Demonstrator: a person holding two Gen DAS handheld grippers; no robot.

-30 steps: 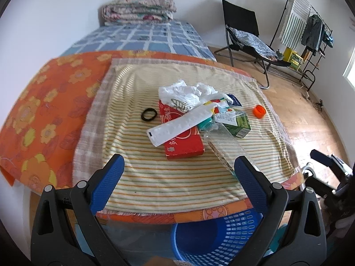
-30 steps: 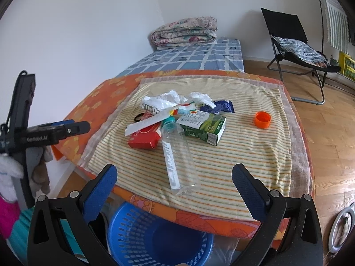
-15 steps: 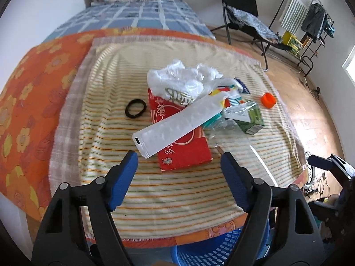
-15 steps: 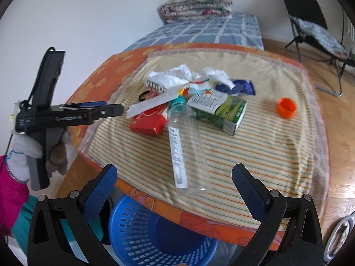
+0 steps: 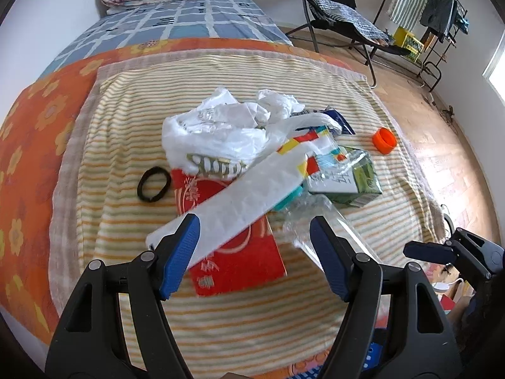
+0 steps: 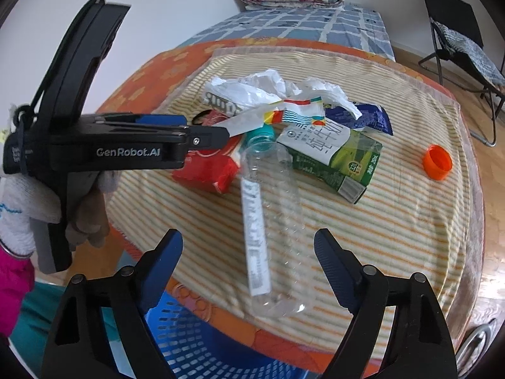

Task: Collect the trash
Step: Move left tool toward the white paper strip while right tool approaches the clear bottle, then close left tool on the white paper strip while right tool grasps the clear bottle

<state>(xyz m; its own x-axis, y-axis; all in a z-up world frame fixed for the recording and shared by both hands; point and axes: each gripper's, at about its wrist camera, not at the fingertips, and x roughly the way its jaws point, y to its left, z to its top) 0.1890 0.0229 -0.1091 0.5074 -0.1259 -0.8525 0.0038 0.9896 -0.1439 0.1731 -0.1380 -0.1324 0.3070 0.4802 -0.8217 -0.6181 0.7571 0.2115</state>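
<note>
A trash pile lies on the striped cloth: a red box under a long white wrapper, a crumpled white bag, a green carton and a clear bottle lying flat. My left gripper hovers over the red box and the wrapper's near end. Its jaws are closing, and the pads press on nothing. My right gripper hangs above the bottle's lower half, jaws closing and apart from it. My left gripper also shows side-on over the red box.
An orange cap lies alone at the right of the cloth, and a black hair tie at the left. A blue wrapper sits behind the carton. A blue basket stands on the floor below the bed's near edge. A folding chair is far right.
Both grippers have come forward and down toward the pile. The left jaws have narrowed over the red box; the right jaws have narrowed a little above the bottle.
</note>
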